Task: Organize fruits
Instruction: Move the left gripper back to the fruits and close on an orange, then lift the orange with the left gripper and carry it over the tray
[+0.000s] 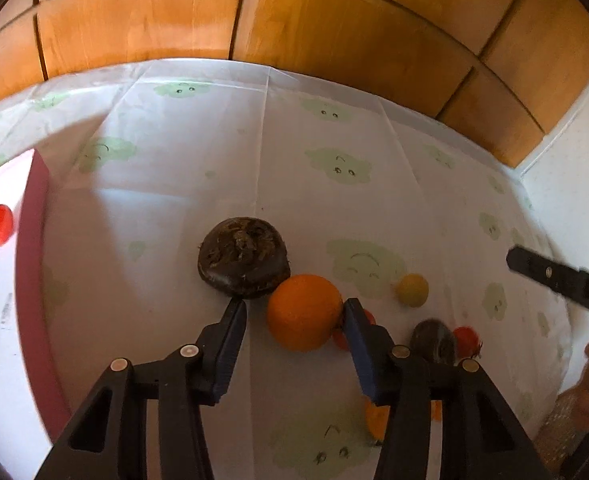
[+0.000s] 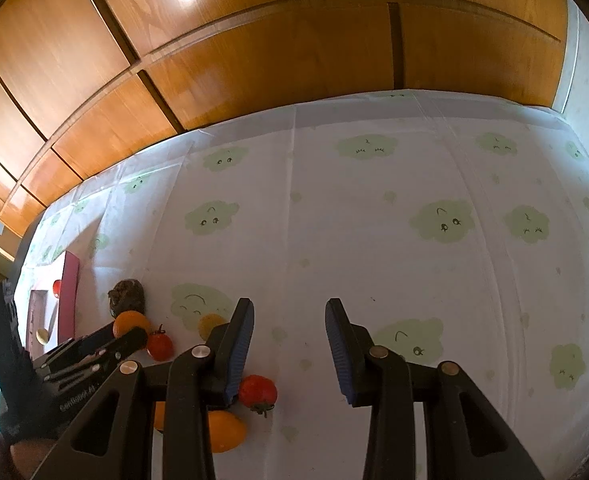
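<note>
fruits lay scattered on the white plastic tablecloth printed with pale green cloud faces [image 1: 198,184], and we saw most of them bunched near our left gripper [image 1: 294,312]. its two black fingers with blue pads stood apart around the round orange citrus fruit [image 1: 304,312]: the right-hand pad sat at the fruit's edge, looking to touch it, while the left-hand pad showed a clear gap, so we could not call it a grip. just behind the orange, touching or nearly so, sat the dark brown rough-skinned round fruit [image 1: 244,258]. to the right of it we noted a small yellow round fruit [image 1: 412,290], a smaller dark brown fruit [image 1: 432,340] half hidden by the gripper's frame, and a small red tomato [image 1: 467,342] beside that. at the far left a second red tomato [image 1: 0,225] rested inside the white box with a dull pink rim [image 1: 30,264].

in the right wrist view, our right gripper [image 2: 290,344] hung over bare cloth with its blue pads apart and nothing between them. beside its left finger lay a red tomato with a green stalk [image 2: 257,392], and just below that an oval yellow-orange fruit [image 2: 226,432]. further left we made out another red tomato [image 2: 159,346]. orange-brown wooden cabinet doors [image 2: 254,48] stood behind the table.
</note>
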Demonstrator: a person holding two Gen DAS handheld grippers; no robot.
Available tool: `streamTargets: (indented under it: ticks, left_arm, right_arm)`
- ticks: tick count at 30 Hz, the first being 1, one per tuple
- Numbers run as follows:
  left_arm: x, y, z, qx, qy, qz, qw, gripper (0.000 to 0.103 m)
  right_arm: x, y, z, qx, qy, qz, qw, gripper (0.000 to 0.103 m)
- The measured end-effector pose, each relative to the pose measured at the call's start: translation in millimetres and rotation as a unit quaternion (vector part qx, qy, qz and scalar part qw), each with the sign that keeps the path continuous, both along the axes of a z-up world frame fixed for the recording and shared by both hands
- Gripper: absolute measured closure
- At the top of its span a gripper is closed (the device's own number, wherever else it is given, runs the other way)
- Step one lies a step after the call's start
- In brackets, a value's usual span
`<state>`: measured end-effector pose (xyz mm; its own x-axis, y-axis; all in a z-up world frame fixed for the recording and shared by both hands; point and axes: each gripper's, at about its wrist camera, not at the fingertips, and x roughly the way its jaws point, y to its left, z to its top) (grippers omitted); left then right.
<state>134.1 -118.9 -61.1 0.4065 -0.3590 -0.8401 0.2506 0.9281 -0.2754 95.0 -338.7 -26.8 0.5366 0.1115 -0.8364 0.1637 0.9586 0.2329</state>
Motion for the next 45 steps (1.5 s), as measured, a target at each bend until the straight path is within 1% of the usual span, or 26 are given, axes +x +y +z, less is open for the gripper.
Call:
streamTargets:
  ticks: [2, 4, 5, 6, 8, 10, 15, 16, 21, 25, 26, 28, 30, 31, 34, 40, 43, 45]
  left_arm:
    - [4.8, 3.0, -0.9, -0.013, 0.008, 0.003, 0.9999, 0.051]
    - [6.9, 5.0, -2.3, -0.028, 0.015, 0.003, 0.9995, 0.053]
    - [6.9, 4.8, -2.7, -0.035, 0.016, 0.0, 0.9993, 0.06]
    - [5.6, 4.4, -1.8, -0.042, 0.016, -0.007, 0.999, 0.064]
    - [1.0, 4.6, -0.3, -0.033, 0.01, -0.012, 0.9993, 0.064]
    - [-6.6, 8.2, 1.0, -0.037, 0.009, -0.022, 0.999, 0.064]
    - [-20.0, 20.7, 1.7, -0.041, 0.015, -0.016, 0.9989, 0.064]
    - [-23.3, 21.8, 2.3, -0.037, 0.015, -0.017, 0.9991, 0.064]
    - [-52.1, 18.8, 6.3, 0.008, -0.008, -0.042, 0.9991, 0.064]
    - [-73.4, 12.2, 7.1, 0.052, -0.044, -0.067, 0.9955, 0.064]
    - [-76.5, 12.0, 6.2, 0.057, -0.049, -0.071, 0.9946, 0.064]
    - [-75.4, 8.2, 2.4, 0.058, -0.048, -0.075, 0.9944, 0.064]
    - [-72.0, 5.2, -3.5, 0.059, -0.039, -0.074, 0.9948, 0.064]
    - [-72.2, 4.6, -4.4, 0.061, -0.042, -0.073, 0.9946, 0.065]
    - [-73.2, 4.2, -4.8, 0.064, -0.046, -0.073, 0.9942, 0.065]
    - [-76.6, 0.7, -6.6, 0.072, -0.054, -0.079, 0.9928, 0.065]
    - [-78.2, 2.7, -6.3, 0.065, -0.058, -0.078, 0.9931, 0.064]
    - [-78.5, 4.0, -7.1, 0.062, -0.058, -0.077, 0.9934, 0.064]
  right_arm:
    - [0.5, 0.1, -1.1, -0.001, 0.002, -0.001, 1.0, 0.066]
    - [0.7, -0.2, -2.4, -0.002, 0.004, -0.002, 1.0, 0.066]
    - [0.9, -0.1, -3.0, -0.002, 0.005, -0.003, 1.0, 0.066]
    - [1.4, 0.0, -3.6, -0.003, 0.006, -0.003, 1.0, 0.066]
    - [1.5, -0.1, -4.2, -0.004, 0.006, -0.005, 1.0, 0.066]
    - [1.5, -0.1, -3.6, -0.004, 0.005, -0.005, 1.0, 0.066]
    - [0.7, 0.5, -4.1, -0.004, 0.006, -0.005, 1.0, 0.066]
    - [0.6, 0.6, -4.0, -0.002, 0.006, -0.004, 1.0, 0.066]
    - [-1.3, 1.7, -3.1, 0.011, 0.003, 0.003, 1.0, 0.066]
    - [-1.1, 4.8, -4.0, 0.026, 0.003, 0.012, 1.0, 0.066]
    - [-1.0, 5.9, -4.3, 0.027, 0.003, 0.015, 1.0, 0.066]
    - [-0.9, 8.5, -5.6, 0.03, 0.007, 0.024, 0.999, 0.068]
    - [0.0, 12.9, -10.3, 0.046, 0.022, 0.043, 0.998, 0.069]
    - [0.7, 15.8, -14.0, 0.049, 0.033, 0.053, 0.997, 0.071]
    - [2.5, 25.9, -26.4, 0.039, 0.072, 0.078, 0.994, 0.074]
    - [-2.1, 35.2, -32.7, 0.03, 0.092, 0.112, 0.989, 0.074]
    - [-4.9, 38.2, -38.5, 0.016, 0.111, 0.125, 0.986, 0.074]
    - [-5.7, 38.7, -39.2, 0.011, 0.116, 0.132, 0.984, 0.074]
